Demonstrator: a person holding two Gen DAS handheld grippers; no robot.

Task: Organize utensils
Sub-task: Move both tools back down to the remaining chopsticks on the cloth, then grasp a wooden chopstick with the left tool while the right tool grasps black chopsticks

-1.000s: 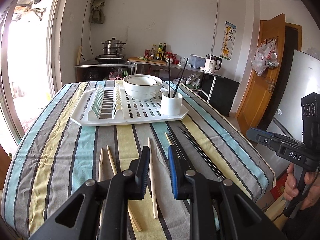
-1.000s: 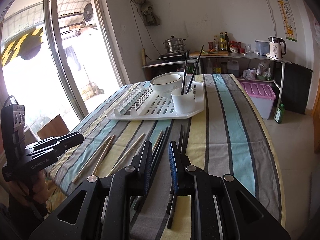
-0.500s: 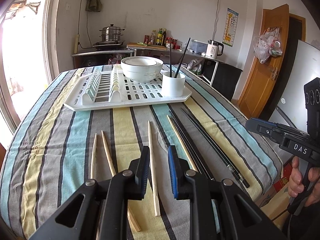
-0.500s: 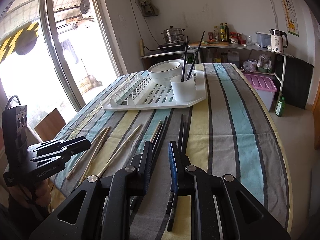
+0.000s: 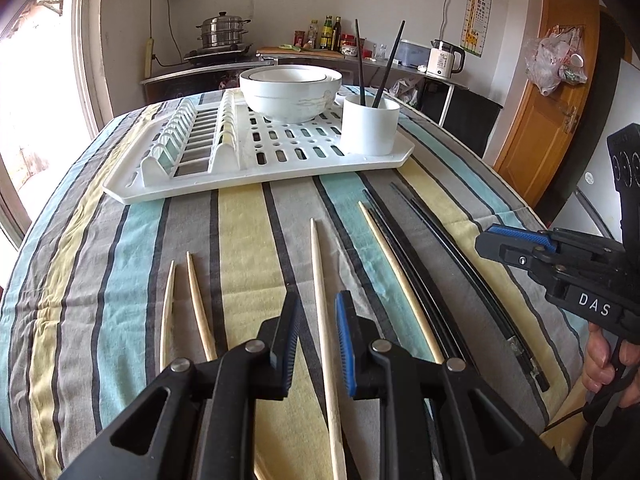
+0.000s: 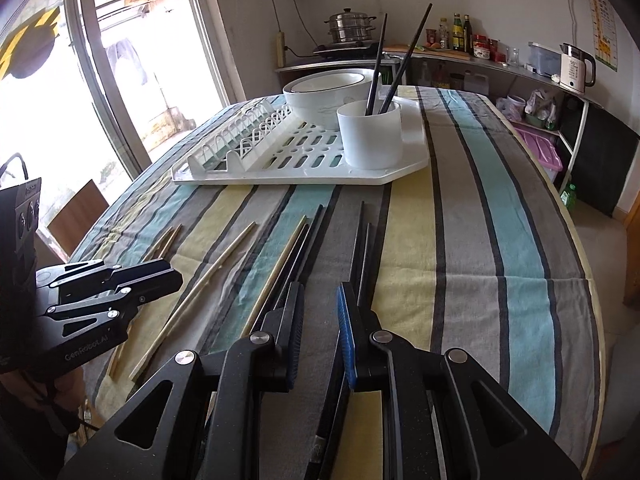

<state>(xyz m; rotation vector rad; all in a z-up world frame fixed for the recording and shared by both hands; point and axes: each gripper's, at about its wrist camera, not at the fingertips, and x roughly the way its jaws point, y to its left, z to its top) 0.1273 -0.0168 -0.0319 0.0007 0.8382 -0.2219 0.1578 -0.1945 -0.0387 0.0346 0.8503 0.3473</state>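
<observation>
Several wooden chopsticks (image 5: pixel 320 288) and black chopsticks (image 5: pixel 436 264) lie loose on the striped tablecloth. A white cup (image 5: pixel 371 124) holding two black chopsticks stands on a white drying rack (image 5: pixel 276 160). My left gripper (image 5: pixel 318 320) is open and empty, low over a wooden chopstick. My right gripper (image 6: pixel 320 312) is open and empty, low over the black chopsticks (image 6: pixel 362 256). The wooden chopsticks (image 6: pixel 216 268) lie to its left. The cup (image 6: pixel 370 134) and rack (image 6: pixel 300 168) sit beyond. Each gripper shows in the other's view (image 5: pixel 516 240) (image 6: pixel 152 280).
Stacked white bowls (image 5: pixel 291 90) sit on the rack behind the cup. The table edge (image 6: pixel 596 300) curves away on the right. A counter with a steamer pot (image 5: pixel 222 34), bottles and a kettle (image 5: pixel 444 58) runs along the back wall.
Both grippers have moved forward and down toward the table. The chopsticks and rack now appear closer and larger. Both stay open and empty.
</observation>
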